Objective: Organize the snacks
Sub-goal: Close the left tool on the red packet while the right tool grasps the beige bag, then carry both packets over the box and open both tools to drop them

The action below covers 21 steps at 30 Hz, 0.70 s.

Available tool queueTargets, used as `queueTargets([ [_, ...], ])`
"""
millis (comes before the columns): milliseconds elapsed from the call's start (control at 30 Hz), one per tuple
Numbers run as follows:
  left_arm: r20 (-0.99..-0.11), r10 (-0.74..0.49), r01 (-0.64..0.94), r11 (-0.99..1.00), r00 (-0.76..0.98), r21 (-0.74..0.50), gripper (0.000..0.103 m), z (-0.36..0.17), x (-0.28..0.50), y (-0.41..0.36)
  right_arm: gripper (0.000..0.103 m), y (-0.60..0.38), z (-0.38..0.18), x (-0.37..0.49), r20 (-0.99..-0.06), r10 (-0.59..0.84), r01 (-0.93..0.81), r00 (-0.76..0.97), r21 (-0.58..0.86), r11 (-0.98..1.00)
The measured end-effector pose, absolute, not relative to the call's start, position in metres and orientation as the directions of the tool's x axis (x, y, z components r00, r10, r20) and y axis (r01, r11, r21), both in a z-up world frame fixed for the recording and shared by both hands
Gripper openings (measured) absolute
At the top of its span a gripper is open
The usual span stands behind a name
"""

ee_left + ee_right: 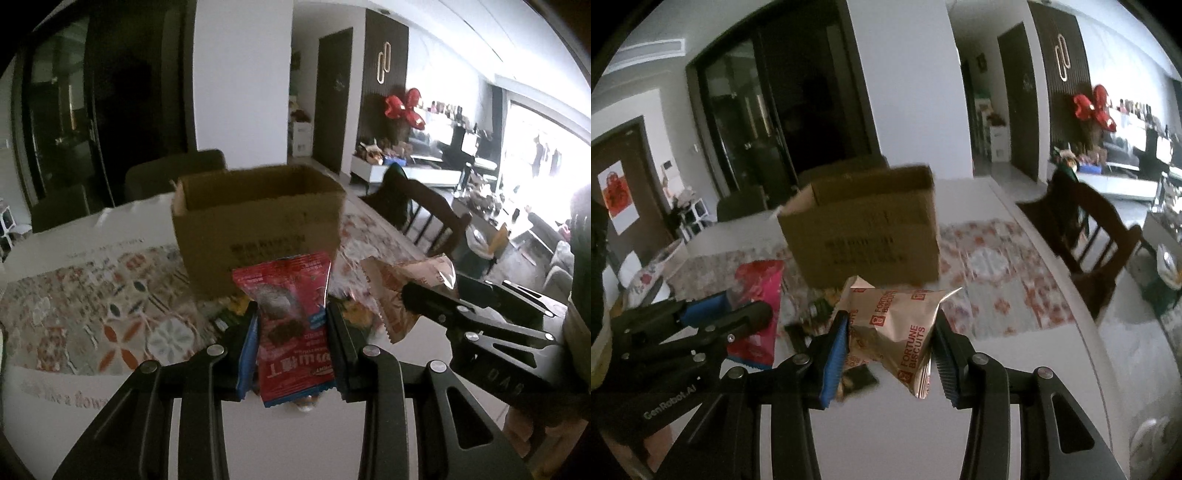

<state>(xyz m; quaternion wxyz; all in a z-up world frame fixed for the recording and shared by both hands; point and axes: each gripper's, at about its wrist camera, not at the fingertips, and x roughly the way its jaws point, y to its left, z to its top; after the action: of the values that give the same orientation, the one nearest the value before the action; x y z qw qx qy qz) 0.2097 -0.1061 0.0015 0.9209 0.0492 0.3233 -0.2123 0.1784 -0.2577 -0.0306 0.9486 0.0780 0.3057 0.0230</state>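
Observation:
My left gripper is shut on a red snack packet, held upright above the table. An open cardboard box stands just beyond it on the patterned table mat. To the right, my right gripper holds a tan biscuit packet. In the right wrist view that gripper is shut on the tan packet of fortune biscuits, with the box right behind it. The left gripper and its red packet show at the left. A few dark small snacks lie on the table below.
A dark wooden chair stands at the table's right side and darker chairs stand behind the box. White tabletop spreads toward the right edge. A living room with shelves and a bright window lies beyond.

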Motion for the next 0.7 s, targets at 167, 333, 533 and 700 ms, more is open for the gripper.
queueTargets([
  [167,-0.599,-0.345,0.405,0.913,0.723,-0.037,0.034,0.016,0.237,-0.098,0.045,-0.251,-0.011,0.205,-0.535,0.087,-0.012,0.840,0.142,0.990],
  [333,-0.587,-0.340,0.397,0.917,0.735,-0.035,0.034,0.029,0.267,-0.094,0.045,-0.247,0.009,0.235,-0.494,0.077,-0.023,0.866,0.114,0.993],
  [533,-0.596,-0.323,0.388,0.922,0.735,-0.021,0.034,0.042,0.311,-0.096,0.045,-0.243,0.022,0.280,-0.483,0.078,-0.039,0.872,0.091,0.995],
  [700,-0.615,-0.308,0.383,0.924,0.726,-0.011,0.034,0.044,0.350,-0.102,0.045,-0.246,0.029,0.318,-0.495,0.084,-0.044,0.865,0.092,0.995],
])
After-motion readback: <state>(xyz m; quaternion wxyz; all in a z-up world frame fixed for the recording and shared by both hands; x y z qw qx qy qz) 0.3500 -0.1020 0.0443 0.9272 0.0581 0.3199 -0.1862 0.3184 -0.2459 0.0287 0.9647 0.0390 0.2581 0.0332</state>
